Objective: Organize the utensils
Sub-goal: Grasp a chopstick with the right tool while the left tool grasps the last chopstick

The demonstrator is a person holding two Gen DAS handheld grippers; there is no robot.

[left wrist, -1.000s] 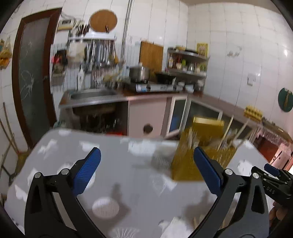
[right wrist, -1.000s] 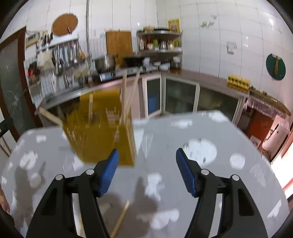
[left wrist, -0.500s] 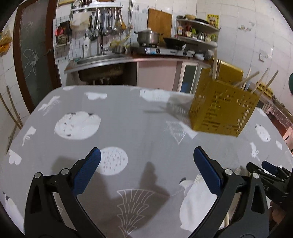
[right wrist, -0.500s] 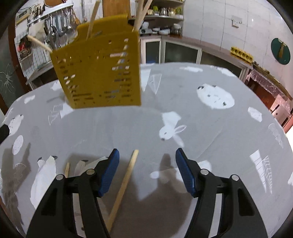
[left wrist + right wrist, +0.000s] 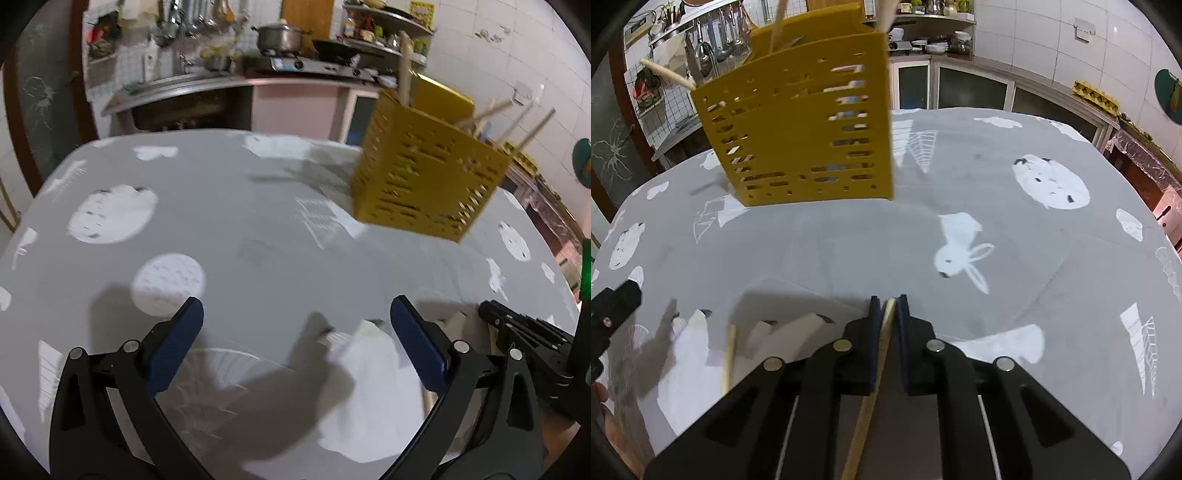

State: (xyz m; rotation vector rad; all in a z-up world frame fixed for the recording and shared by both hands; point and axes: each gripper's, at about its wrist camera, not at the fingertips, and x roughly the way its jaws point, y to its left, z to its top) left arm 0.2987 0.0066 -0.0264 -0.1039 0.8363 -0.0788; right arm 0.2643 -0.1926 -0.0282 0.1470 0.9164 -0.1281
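Bench (image 5: 1015,258) in grey printed cloth is lying under both tools. Yellow utensil holder (image 5: 801,129) is standing ahead of the right tool (image 5: 888,306), sticks poking out. Right tool is clamping a wooden chopstick (image 5: 871,387) — a second chopstick (image 5: 728,358) is lying just left. Left tool (image 5: 295,343) is gaping wide, holding nothing.
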